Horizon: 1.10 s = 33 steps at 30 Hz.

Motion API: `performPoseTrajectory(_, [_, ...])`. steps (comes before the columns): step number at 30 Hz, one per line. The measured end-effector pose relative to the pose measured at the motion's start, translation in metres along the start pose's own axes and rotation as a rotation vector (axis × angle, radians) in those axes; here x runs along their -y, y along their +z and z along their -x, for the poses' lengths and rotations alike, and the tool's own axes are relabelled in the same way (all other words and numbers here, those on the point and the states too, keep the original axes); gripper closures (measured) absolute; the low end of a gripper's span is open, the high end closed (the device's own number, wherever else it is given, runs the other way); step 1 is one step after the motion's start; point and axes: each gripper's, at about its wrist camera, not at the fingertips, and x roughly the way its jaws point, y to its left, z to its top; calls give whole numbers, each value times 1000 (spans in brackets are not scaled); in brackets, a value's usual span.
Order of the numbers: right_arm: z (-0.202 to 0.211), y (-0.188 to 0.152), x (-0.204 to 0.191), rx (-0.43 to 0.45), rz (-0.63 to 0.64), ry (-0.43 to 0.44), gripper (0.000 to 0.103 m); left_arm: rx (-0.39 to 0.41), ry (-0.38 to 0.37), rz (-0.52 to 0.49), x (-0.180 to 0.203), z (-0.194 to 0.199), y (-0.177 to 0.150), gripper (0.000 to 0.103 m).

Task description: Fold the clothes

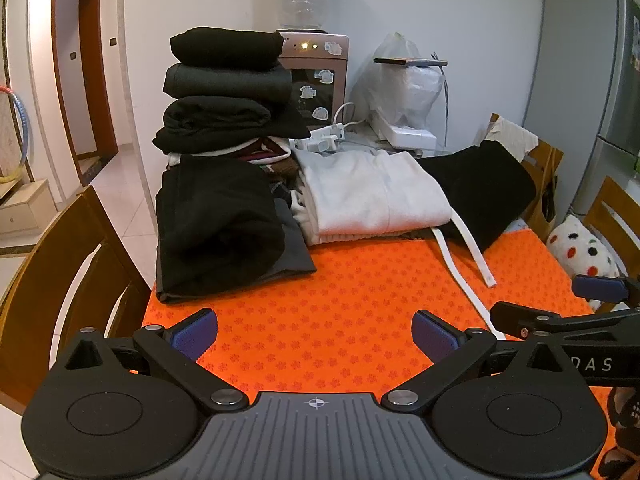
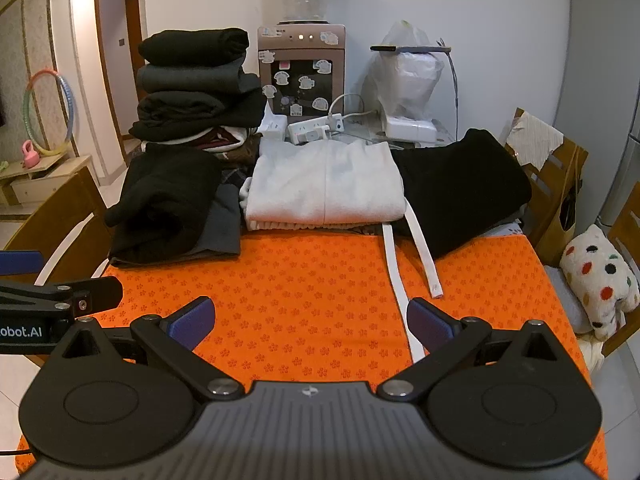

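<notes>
Both grippers are hovering side by side above the near part of the tabletop, which an orange flower-patterned mat (image 1: 340, 292) is covering. The left gripper (image 1: 315, 332) is holding its blue-padded fingers (image 1: 196, 334) spread fully apart, with only bare mat showing between them. The right gripper (image 2: 308, 322) is likewise keeping its fingers (image 2: 192, 322) wide apart and is gripping nothing; a white strap (image 2: 404, 292) is passing just beside its right finger. In the left wrist view, the right gripper is appearing at the right edge; in the right wrist view, the left gripper is appearing at the left edge. The clothes are lying across the far half of the tabletop. A folded white garment (image 2: 326, 184) is sitting in the middle, with two white straps trailing from it toward the grippers. A black garment (image 2: 460, 188) is lying just to its right, touching it. A folded black garment (image 1: 218, 216) is resting on a grey one at the left, and behind it a stack of dark folded clothes (image 1: 226, 88) is standing tall. A water dispenser (image 2: 302, 76) is standing against the wall behind the clothes.
</notes>
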Motion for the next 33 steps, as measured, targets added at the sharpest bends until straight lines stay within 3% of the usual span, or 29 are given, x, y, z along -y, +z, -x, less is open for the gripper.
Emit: performPoseTrajectory(33, [-3,-1,3,-8,-18,-12,0,-14,-1,-17,3,-5,-2,0])
